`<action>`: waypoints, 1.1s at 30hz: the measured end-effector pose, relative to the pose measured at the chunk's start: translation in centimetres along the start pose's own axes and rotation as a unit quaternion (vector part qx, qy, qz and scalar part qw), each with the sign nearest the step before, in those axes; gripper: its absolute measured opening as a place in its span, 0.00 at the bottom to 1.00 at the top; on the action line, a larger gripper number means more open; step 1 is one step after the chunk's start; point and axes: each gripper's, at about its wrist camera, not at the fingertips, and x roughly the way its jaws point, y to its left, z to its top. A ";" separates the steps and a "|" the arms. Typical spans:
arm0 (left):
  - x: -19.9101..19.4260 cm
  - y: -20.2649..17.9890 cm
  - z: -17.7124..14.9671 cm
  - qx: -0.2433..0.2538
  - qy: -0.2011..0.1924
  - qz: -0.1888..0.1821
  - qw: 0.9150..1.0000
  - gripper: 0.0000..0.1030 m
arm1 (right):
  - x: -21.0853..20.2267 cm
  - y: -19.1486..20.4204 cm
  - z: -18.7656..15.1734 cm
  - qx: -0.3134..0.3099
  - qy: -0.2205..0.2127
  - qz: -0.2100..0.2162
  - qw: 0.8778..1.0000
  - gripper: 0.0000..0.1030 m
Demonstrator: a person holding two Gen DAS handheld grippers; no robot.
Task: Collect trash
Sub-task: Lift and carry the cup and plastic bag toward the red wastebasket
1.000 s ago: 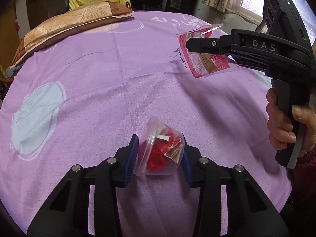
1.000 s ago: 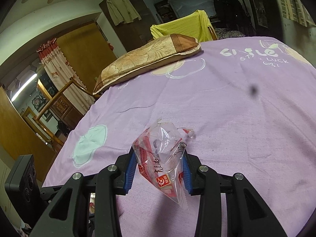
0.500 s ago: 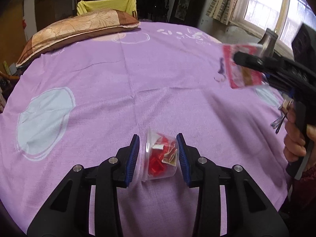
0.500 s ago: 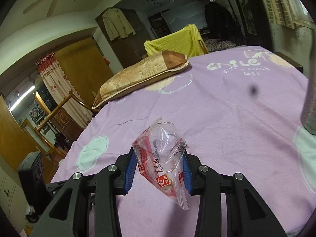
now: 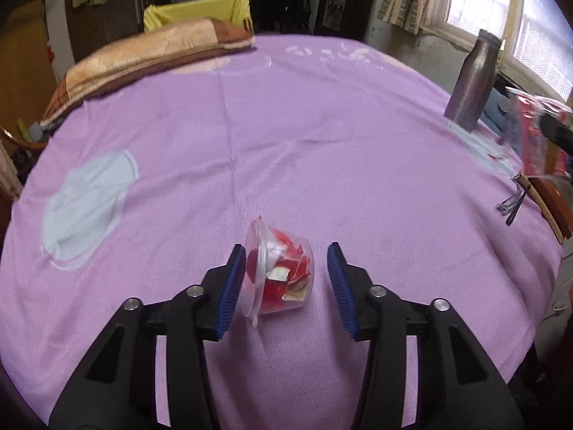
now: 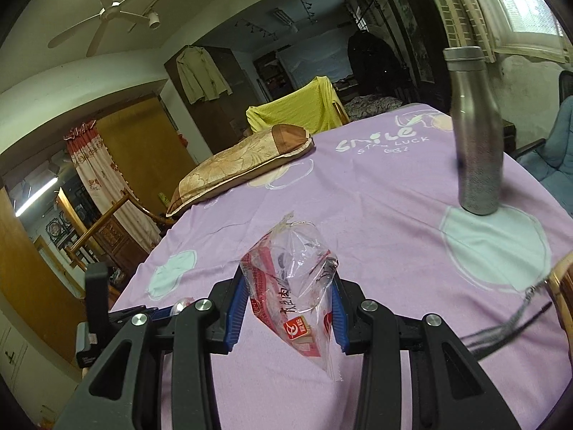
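While the left gripper [image 5: 286,283] opens its jaws, the clear cup [image 5: 277,279] of red scraps lies on its side between them on the purple sheet [image 5: 322,143], leaning on the left pad, free of the right one. A second ago it was pinched, so I judge it released. The right gripper [image 6: 288,308] still pinches the plastic wrapper [image 6: 295,286], carried nearer the metal bottle [image 6: 476,132].

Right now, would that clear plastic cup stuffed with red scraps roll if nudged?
Probably: the clear plastic cup lies on its side, round walls on the purple cloth. It looks thin and light. The left gripper, jaws opening, no longer pinches it.
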 end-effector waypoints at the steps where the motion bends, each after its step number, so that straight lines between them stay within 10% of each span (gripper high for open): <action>1: 0.7 0.3 0.0 -0.007 0.015 0.003 1.000 0.47 | -0.3 -0.2 -0.2 0.002 -0.001 0.001 1.000 0.39; 15: -3.0 -1.4 0.4 -0.008 -0.043 -0.021 0.999 0.37 | -4.7 -2.2 -2.1 0.023 -0.026 -0.008 0.999 0.39; 33: -7.9 -16.6 -0.1 0.100 -0.081 -0.153 0.980 0.36 | -20.3 -6.4 -7.9 0.037 -0.094 -0.108 0.989 0.39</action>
